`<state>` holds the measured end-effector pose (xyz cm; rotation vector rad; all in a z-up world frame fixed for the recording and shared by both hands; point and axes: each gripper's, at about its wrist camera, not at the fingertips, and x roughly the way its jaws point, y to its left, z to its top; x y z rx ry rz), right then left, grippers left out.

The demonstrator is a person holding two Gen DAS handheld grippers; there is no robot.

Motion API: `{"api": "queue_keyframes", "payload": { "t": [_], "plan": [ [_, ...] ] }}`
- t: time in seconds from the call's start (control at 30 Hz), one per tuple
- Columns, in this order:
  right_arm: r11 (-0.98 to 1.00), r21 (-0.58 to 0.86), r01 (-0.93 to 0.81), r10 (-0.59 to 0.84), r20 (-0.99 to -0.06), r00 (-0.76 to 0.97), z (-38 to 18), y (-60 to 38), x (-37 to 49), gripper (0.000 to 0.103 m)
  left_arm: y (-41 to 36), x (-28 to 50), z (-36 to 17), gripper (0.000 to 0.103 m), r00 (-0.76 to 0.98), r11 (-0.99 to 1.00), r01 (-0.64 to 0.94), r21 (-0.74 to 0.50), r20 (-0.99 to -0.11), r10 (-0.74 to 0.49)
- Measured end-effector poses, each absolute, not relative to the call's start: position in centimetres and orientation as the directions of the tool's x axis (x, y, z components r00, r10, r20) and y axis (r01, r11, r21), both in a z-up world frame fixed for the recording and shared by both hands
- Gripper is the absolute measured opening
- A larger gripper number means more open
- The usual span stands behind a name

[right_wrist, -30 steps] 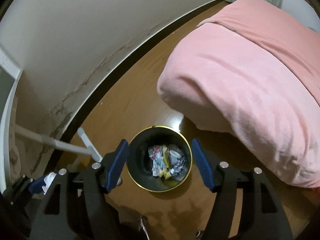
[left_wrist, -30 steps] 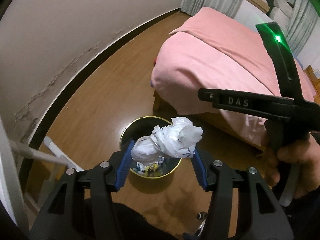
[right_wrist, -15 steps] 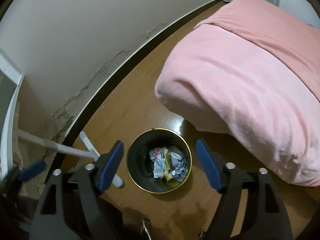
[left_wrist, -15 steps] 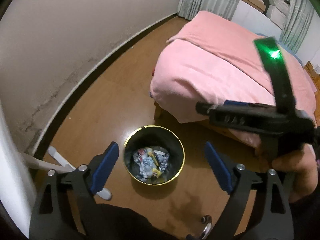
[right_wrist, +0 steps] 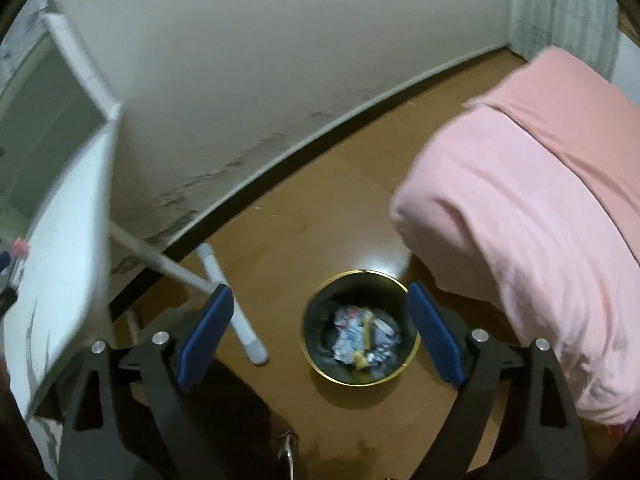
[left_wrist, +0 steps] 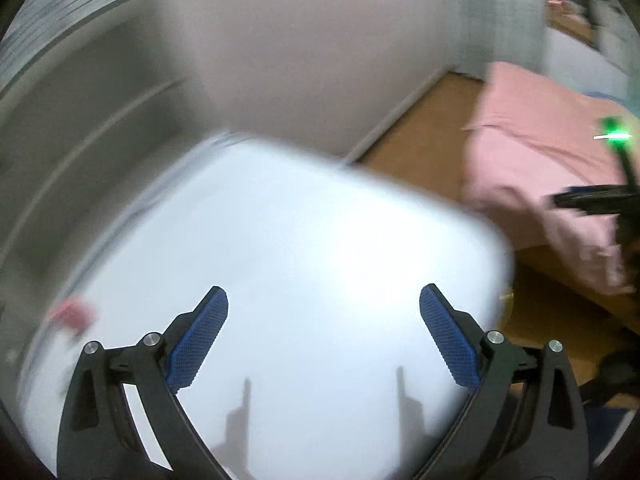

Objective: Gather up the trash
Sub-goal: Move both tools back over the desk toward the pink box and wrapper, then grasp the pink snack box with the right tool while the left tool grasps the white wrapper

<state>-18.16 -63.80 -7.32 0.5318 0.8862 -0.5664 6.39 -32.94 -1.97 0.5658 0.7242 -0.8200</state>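
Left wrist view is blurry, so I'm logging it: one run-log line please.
left hand-held gripper: open, empty | right hand-held gripper: open, empty | trash bin: holds wrappers

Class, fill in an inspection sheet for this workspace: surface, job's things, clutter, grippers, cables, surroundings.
Surface: white tabletop, blurred; wooden floor.
Job's things: black gold-rimmed bin on the floor, crumpled trash inside.
Clutter: small pink item on the tabletop, too blurred to identify.
Grippers: left gripper open, empty, over the tabletop; right gripper open, empty, above the bin.
Cables: nothing seen.
Surroundings: pink-covered bed, white wall, curtain.
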Motion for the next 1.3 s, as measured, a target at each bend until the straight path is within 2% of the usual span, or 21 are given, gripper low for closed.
{"api": "queue_keyframes", "payload": {
  "t": [0.23, 0.4, 0.47, 0.63, 0.83, 0.93, 1.03, 1.1, 1.17, 1.3],
  "plan": [
    [0.827, 0.168, 0.537, -0.196, -0.809, 0.554, -3.8, -58.0, -13.7, 0.086, -17.3, 17.6, -3.3, 0.094, 0.574, 0.762, 0.601, 0.24, -0.794, -0.202],
    [0.888, 0.148, 0.436, -0.154, -0.797, 0.584, -1.7, -53.3, -8.8, 0.086, -12.5, 22.4, -5.8, 0.094, 0.537, 0.822, 0.529, 0.212, -0.834, -0.13],
    [0.911, 0.134, 0.39, -0.134, -0.799, 0.587, -1.1, -51.4, -6.7, 0.086, -12.3, 23.4, -6.6, 0.094, 0.54, 0.827, 0.519, 0.217, -0.833, -0.12],
    [0.966, 0.111, 0.233, -0.048, -0.81, 0.585, -0.4, -45.4, -0.1, 0.086, -12.1, 26.7, -7.1, 0.094, 0.525, 0.868, 0.481, 0.124, -0.834, -0.172],
    [0.99, 0.144, 0.007, 0.118, -0.834, 0.54, -0.9, -37.5, 8.9, 0.086, -11.1, 28.1, -7.3, 0.092, 0.532, 0.901, 0.426, 0.08, -0.828, -0.178],
    [0.979, 0.168, -0.117, 0.204, -0.837, 0.508, -1.3, -33.5, 13.9, 0.086, -11.2, 27.6, -7.2, 0.074, 0.512, 0.888, 0.459, 0.037, -0.828, -0.23],
    [0.97, 0.134, -0.201, 0.218, -0.844, 0.49, -1.8, -30.0, 18.7, 0.086, -11.6, 26.3, -6.7, 0.029, 0.512, 0.871, 0.489, 0.051, -0.825, -0.239],
    [0.964, 0.103, -0.246, 0.215, -0.846, 0.488, -2.0, -28.1, 21.1, 0.083, -11.7, 26.0, -6.7, 0.023, 0.519, 0.868, 0.49, 0.08, -0.827, -0.217],
    [0.952, 0.091, -0.292, 0.226, -0.851, 0.475, -2.1, -26.2, 23.0, 0.078, -11.0, 25.5, -6.7, 0.02, 0.516, 0.877, 0.476, 0.057, -0.826, -0.226],
    [0.942, 0.068, -0.33, 0.219, -0.868, 0.446, -2.5, -23.1, 26.2, 0.075, -8.9, 24.9, -6.4, 0.018, 0.5, 0.898, 0.441, 0.008, -0.833, -0.238]
  ]
}}
